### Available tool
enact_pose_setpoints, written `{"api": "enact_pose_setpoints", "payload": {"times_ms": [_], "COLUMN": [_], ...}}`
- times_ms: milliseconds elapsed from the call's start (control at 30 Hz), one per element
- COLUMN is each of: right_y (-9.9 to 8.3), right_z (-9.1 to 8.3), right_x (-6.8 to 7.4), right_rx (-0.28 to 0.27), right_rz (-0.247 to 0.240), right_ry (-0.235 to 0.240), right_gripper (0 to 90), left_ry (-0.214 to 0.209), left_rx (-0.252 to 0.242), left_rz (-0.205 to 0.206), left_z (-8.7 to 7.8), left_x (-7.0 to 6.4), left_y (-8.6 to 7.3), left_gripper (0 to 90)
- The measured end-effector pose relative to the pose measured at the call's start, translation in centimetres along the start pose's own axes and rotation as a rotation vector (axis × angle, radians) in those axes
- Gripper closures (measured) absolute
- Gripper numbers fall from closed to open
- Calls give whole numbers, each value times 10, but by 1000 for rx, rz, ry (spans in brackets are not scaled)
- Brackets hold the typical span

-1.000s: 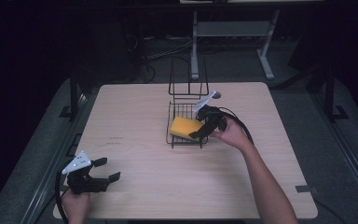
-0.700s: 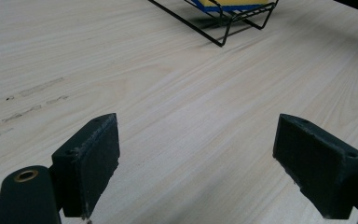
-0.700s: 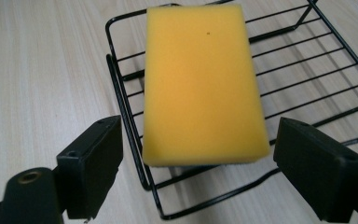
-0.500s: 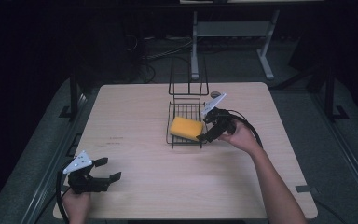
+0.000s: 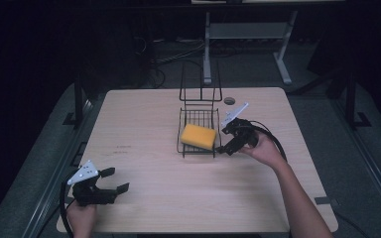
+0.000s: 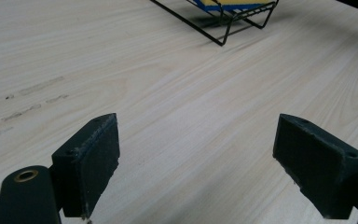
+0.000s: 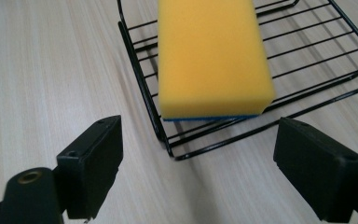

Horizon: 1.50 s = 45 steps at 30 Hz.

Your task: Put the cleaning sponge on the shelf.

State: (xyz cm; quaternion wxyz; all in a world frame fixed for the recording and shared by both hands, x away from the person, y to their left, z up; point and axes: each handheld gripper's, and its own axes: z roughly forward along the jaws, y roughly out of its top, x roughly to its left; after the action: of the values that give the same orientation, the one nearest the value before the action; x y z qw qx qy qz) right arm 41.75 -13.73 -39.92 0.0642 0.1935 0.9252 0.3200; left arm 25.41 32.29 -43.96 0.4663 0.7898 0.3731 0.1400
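Right tool (image 5: 228, 144) has backed off to the right of the wire rack (image 5: 198, 148), jaws spread, empty. Sponge (image 5: 198, 136) sits released in the rack, frame centre. Placement looks done. Left tool (image 5: 110, 181) idle lower left, released.

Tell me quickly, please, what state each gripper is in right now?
Left gripper: open, holding nothing, over bare table.
Right gripper: open, empty, beside the wire basket with the sponge.

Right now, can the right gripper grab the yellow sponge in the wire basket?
Probably yes. The right gripper is open beside the wire basket, facing the sponge. The sponge lies on top with nothing covering it, though the low basket rim sits between the jaws and it.
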Motion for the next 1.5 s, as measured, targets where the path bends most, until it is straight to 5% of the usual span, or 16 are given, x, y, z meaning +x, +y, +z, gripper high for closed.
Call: {"api": "enact_pose_setpoints", "payload": {"times_ms": [1500], "right_y": [-58], "right_z": [-12], "right_x": [12], "right_rx": [55], "right_rz": [47], "right_ry": [-12], "right_gripper": [154], "left_ry": [3], "left_rx": [-5], "left_rz": [6], "left_z": [-1], "left_x": [0], "left_y": [0], "left_gripper": [141]}}
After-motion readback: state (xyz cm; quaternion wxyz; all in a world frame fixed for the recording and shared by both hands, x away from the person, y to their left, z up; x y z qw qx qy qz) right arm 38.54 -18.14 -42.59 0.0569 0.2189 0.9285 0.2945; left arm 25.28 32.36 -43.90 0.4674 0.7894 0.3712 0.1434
